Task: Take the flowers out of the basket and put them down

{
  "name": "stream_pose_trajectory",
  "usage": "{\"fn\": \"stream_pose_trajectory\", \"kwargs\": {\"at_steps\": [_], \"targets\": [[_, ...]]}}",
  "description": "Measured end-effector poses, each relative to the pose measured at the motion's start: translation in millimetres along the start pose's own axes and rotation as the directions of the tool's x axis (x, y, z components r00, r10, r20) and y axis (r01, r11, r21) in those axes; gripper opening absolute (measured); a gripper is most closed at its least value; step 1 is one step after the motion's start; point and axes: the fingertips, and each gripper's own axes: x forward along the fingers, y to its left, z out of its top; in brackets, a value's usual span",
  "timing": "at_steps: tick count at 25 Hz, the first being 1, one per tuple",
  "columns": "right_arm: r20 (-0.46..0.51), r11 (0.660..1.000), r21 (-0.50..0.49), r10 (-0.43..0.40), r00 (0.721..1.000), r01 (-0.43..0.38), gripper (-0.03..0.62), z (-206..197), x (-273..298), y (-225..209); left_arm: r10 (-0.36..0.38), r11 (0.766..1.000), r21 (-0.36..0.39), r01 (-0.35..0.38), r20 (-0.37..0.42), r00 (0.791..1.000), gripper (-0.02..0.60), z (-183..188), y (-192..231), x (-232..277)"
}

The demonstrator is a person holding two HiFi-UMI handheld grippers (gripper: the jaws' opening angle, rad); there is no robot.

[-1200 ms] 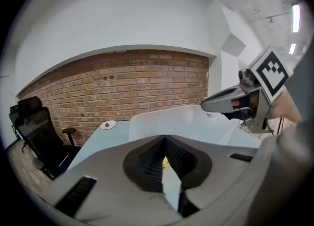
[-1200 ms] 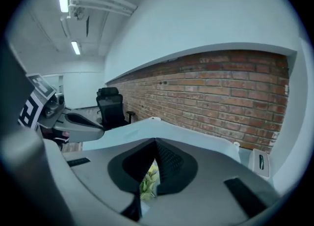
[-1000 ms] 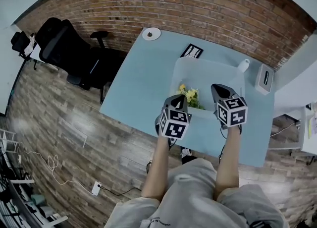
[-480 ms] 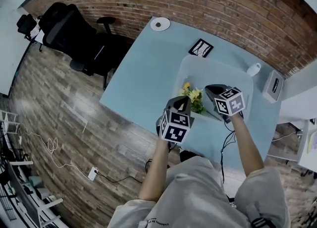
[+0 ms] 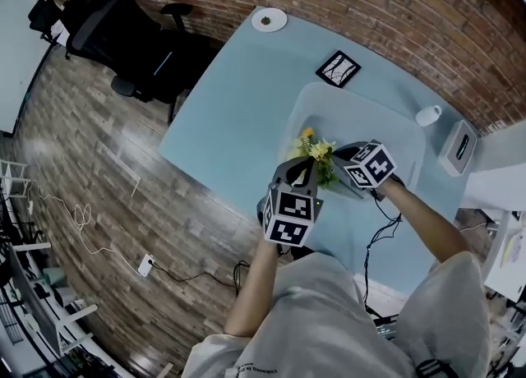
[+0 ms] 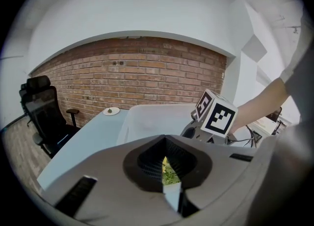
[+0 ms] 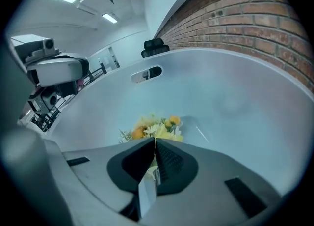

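Observation:
A small bunch of yellow, orange and white flowers (image 5: 316, 153) lies in the near left corner of a translucent white basket (image 5: 374, 117). My right gripper (image 5: 335, 158) reaches in from the right. Its jaws are all but closed, and the tips sit at the bunch's base. In the right gripper view the flowers (image 7: 156, 126) lie just beyond the tips (image 7: 153, 140), inside the basket (image 7: 225, 97). My left gripper (image 5: 305, 168) hovers at the basket's near left rim, shut and empty. In the left gripper view the flowers (image 6: 168, 170) show behind its jaws (image 6: 165, 138).
The basket stands on a light blue table (image 5: 234, 113). A white plate (image 5: 269, 20), a black framed card (image 5: 339, 68), a white mug (image 5: 427, 113) and a white box (image 5: 458, 146) sit toward the brick wall. A black office chair (image 5: 107, 19) stands to the left. Cables (image 5: 380, 228) hang at the table's front.
My right gripper has swung left and turned from pointing away to pointing sideways at the flowers. The left gripper has stayed at the near rim. The head view has shifted.

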Motion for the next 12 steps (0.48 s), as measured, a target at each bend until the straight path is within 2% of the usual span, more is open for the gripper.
{"fn": "stream_pose_trajectory", "kwargs": {"at_steps": [2, 4, 7, 9, 12], "targets": [[-0.043, 0.999, -0.031, 0.021, 0.999, -0.022, 0.037, -6, 2, -1, 0.015, 1.000, -0.007, -0.015, -0.003, 1.000, 0.017, 2, 2, 1], [-0.084, 0.998, -0.055, 0.031, 0.996, -0.035, 0.115, -17, 4, -3, 0.029, 0.999, -0.018, -0.029, -0.010, 1.000, 0.017, 1, 3, 3], [-0.140, 0.994, -0.070, 0.068, 0.988, -0.078, 0.186, -30, 12, -3, 0.035, 0.999, -0.034, -0.036, -0.024, 0.999, 0.017, -4, 7, 7], [-0.206, 0.988, -0.093, 0.100, 0.973, -0.121, 0.251, -41, 19, 1, 0.037, 0.999, -0.037, -0.038, -0.034, 0.999, 0.017, -7, 10, 9], [-0.290, 0.980, -0.070, 0.157, 0.944, -0.184, 0.397, -60, 31, 6, 0.033, 0.998, -0.044, -0.035, -0.037, 0.999, 0.017, -8, 10, 12]]}}
